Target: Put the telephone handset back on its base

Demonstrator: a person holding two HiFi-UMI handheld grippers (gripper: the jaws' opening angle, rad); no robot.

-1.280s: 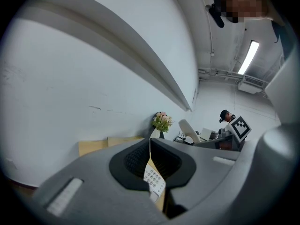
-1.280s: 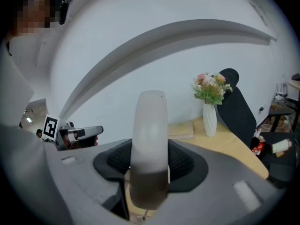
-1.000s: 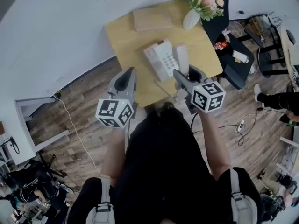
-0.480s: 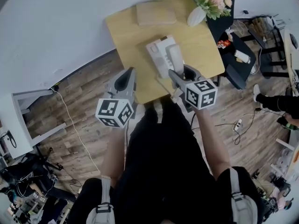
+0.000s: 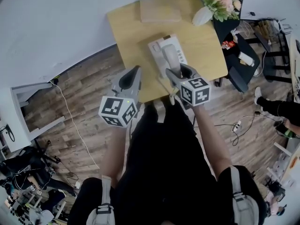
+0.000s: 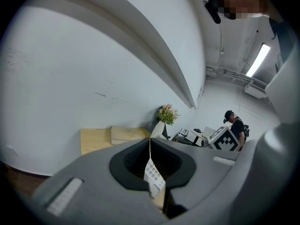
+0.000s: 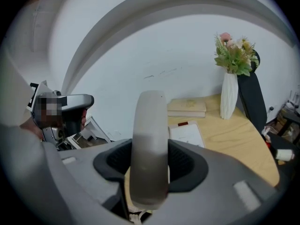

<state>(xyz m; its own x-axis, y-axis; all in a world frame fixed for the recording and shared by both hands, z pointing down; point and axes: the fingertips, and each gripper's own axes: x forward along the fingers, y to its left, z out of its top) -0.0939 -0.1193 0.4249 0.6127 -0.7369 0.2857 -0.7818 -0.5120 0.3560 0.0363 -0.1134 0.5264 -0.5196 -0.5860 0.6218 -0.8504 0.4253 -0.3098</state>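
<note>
The grey-white telephone handset point(image 7: 149, 144) stands between the jaws of my right gripper point(image 5: 174, 72), which is shut on it. In the head view the handset point(image 5: 170, 56) hangs over the white telephone base point(image 5: 157, 49) on the wooden table point(image 5: 129, 36). In the right gripper view the base point(image 7: 185, 134) lies just behind the handset. My left gripper point(image 5: 134, 75) hovers at the table's near edge, left of the base, with its jaws together and nothing in them. Through its narrow slit I see the base's keypad point(image 6: 153, 173).
A white vase of flowers point(image 5: 219, 4) stands at the table's far right corner, and a tan flat box point(image 5: 159, 10) lies at the far edge. A black chair point(image 5: 236, 55) is right of the table. A white wall runs behind it. A cable point(image 5: 70, 121) trails on the wooden floor.
My right gripper has carried the handset leftward, from beside the base's right side to over the base. The left gripper has barely moved.
</note>
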